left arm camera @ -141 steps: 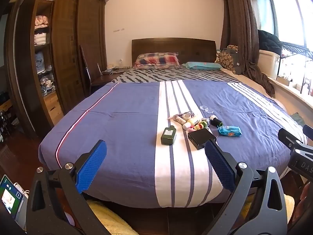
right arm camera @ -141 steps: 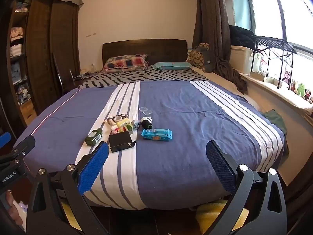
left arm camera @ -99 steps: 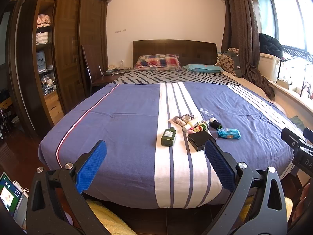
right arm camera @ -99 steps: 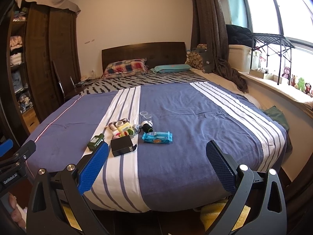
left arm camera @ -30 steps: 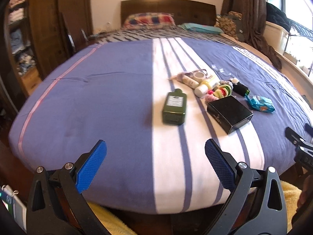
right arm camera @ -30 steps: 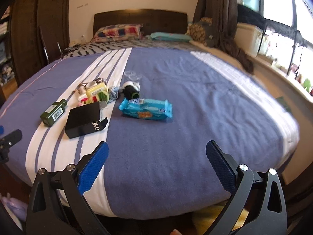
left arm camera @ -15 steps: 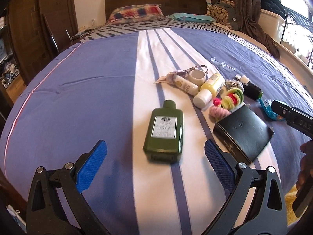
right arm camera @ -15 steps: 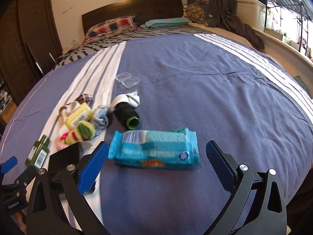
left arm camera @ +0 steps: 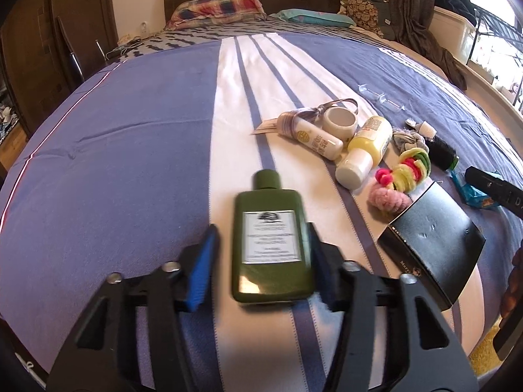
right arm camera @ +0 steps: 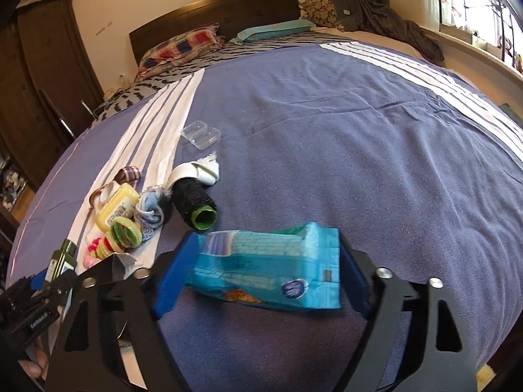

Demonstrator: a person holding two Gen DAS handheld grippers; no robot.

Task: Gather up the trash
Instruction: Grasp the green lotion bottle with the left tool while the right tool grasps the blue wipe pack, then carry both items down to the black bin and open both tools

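Observation:
A dark green flat bottle (left arm camera: 271, 245) with a white label lies on the bed's white stripe. My left gripper (left arm camera: 263, 261) straddles it; the right pad touches its side and the left pad (left arm camera: 201, 266) stands a small gap off. A light blue wipes packet (right arm camera: 266, 269) lies on the blue cover. My right gripper (right arm camera: 261, 272) has both pads pressed against its two ends. The bottle also shows in the right wrist view (right arm camera: 62, 259), and the packet's end in the left wrist view (left arm camera: 472, 192).
A black box (left arm camera: 431, 243), yellow bottle (left arm camera: 366, 150), white tube (left arm camera: 313, 138), white jar (left arm camera: 340, 121), coloured hair ties (left arm camera: 408, 170), black thread spool (right arm camera: 194, 202) and clear plastic case (right arm camera: 201, 134) lie on the bed (right arm camera: 359, 124). Pillows (left arm camera: 215, 9) and the headboard are at the far end.
Both grippers have moved down onto the bed and narrowed from wide open: the left around the green bottle, the right onto the blue packet.

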